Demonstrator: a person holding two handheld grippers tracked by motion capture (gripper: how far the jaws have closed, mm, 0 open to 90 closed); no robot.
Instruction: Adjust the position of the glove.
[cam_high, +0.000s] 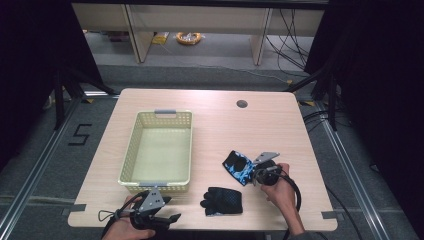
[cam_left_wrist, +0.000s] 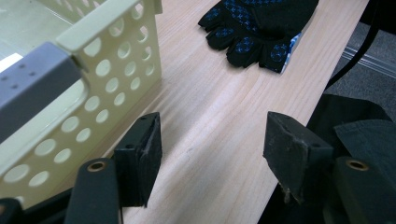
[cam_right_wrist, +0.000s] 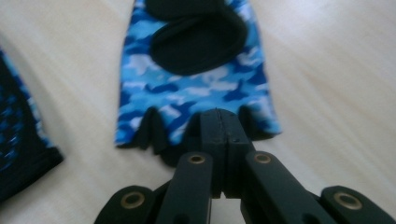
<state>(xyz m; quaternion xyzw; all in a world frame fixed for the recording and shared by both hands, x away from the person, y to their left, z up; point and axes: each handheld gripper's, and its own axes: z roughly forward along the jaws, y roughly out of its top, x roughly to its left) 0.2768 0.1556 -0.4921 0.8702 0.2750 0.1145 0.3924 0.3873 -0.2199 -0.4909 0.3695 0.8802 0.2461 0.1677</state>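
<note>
A blue camouflage glove (cam_high: 237, 166) (cam_right_wrist: 196, 84) with a black patch lies on the wooden table (cam_high: 250, 125), right of centre. My right gripper (cam_high: 253, 175) (cam_right_wrist: 219, 121) has its jaws pressed together on that glove's finger end. A black glove (cam_high: 222, 201) (cam_left_wrist: 257, 28) with blue dots lies flat near the front edge, and its edge also appears at the left of the right gripper view (cam_right_wrist: 18, 140). My left gripper (cam_high: 170, 209) (cam_left_wrist: 212, 149) hovers open over the front left of the table, beside the basket's near corner, with only bare wood between its jaws.
A pale yellow perforated basket (cam_high: 131, 150) (cam_left_wrist: 107, 28) with grey handles stands on the left half of the table, nothing inside it. A round cable hole (cam_high: 242, 104) sits at the back right. Beyond the table lie floor rails, cables and desk legs.
</note>
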